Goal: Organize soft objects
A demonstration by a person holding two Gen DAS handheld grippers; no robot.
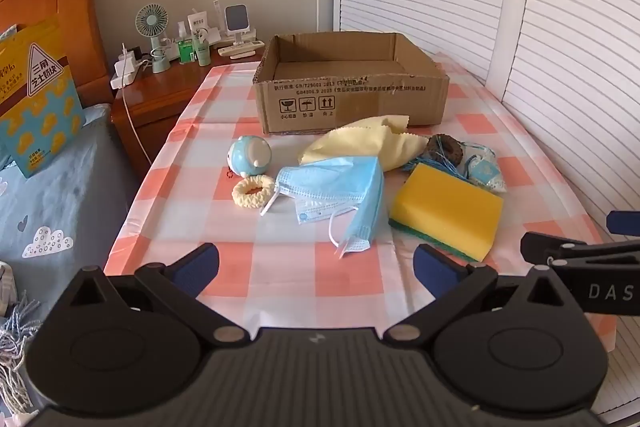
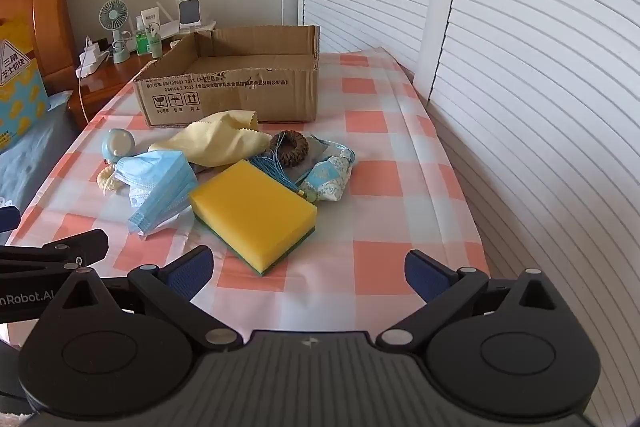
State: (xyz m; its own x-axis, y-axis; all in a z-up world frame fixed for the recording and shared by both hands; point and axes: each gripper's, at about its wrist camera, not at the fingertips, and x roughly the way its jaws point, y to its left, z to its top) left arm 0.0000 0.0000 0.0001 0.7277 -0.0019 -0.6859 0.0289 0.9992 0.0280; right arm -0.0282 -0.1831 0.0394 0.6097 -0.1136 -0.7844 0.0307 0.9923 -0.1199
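Note:
An open cardboard box [image 1: 352, 95] [image 2: 236, 91] stands at the back of the checked table. In front of it lie a yellow cloth [image 1: 360, 143] [image 2: 216, 143], blue face masks [image 1: 336, 195] [image 2: 160, 187], a yellow sponge with a green underside [image 1: 446, 211] [image 2: 256, 215], a cream ring [image 1: 254, 191] [image 2: 106, 179], a round blue toy [image 1: 250, 155] [image 2: 117, 143], a brown ring with blue tassel [image 1: 444, 149] [image 2: 289, 147] and a blue-white pouch [image 1: 484, 171] [image 2: 328, 179]. My left gripper [image 1: 316, 269] is open, short of the masks. My right gripper [image 2: 308, 273] is open, just short of the sponge.
A wooden nightstand [image 1: 160, 95] with a small fan [image 1: 152, 27], bottles and chargers stands left of the table, beside a bed with blue bedding [image 1: 52, 195]. White louvred doors [image 2: 520, 67] run close along the table's right edge.

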